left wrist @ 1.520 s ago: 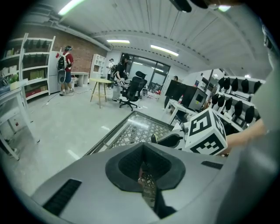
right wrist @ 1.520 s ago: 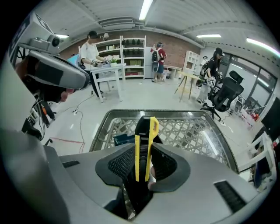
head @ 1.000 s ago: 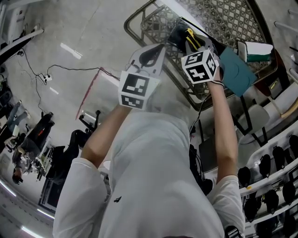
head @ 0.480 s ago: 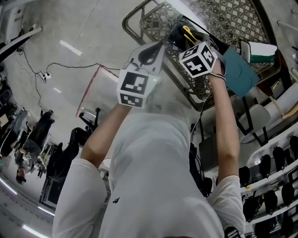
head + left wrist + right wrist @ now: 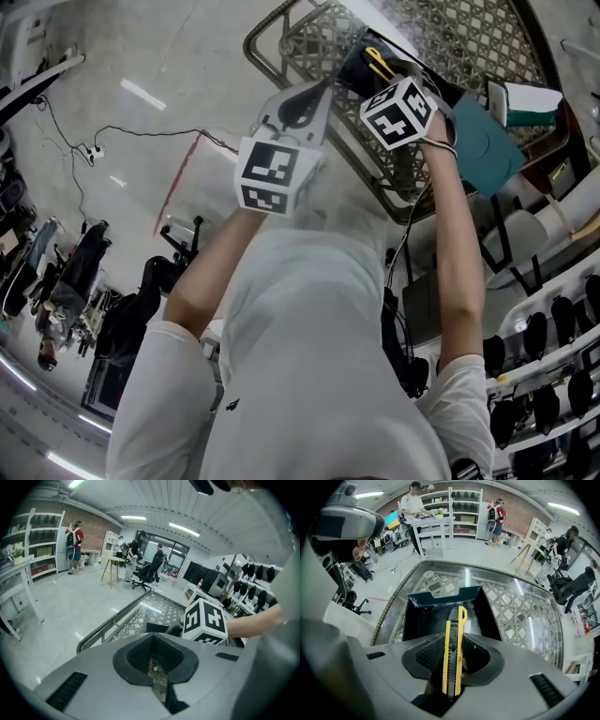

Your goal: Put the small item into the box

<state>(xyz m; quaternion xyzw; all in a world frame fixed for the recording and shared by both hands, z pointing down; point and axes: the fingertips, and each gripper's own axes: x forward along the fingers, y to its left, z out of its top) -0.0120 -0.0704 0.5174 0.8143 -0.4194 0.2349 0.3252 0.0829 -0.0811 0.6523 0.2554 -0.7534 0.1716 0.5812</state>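
My right gripper (image 5: 453, 641) is shut on a yellow utility knife (image 5: 454, 634), which stands lengthwise between the jaws. Its tip points into the open dark teal box (image 5: 436, 616) just beyond it. In the head view the knife (image 5: 378, 62) and right gripper (image 5: 375, 73) hover over the box (image 5: 354, 67) at the table's near edge. The left gripper (image 5: 302, 105) is held just left of the box, over the table's rim. In its own view the left gripper (image 5: 153, 641) has its jaws together with nothing held, and the right gripper's marker cube (image 5: 205, 620) shows ahead.
The box rests on a glass table with a lattice pattern (image 5: 450, 37) and a rounded metal rim (image 5: 272, 37). A teal lid (image 5: 483, 141) lies to the right, near a white and green item (image 5: 525, 98). Chairs, shelves and several people stand farther off on the floor (image 5: 417, 550).
The right gripper with the knife has shifted slightly up and forward over the box. The left gripper has barely moved.
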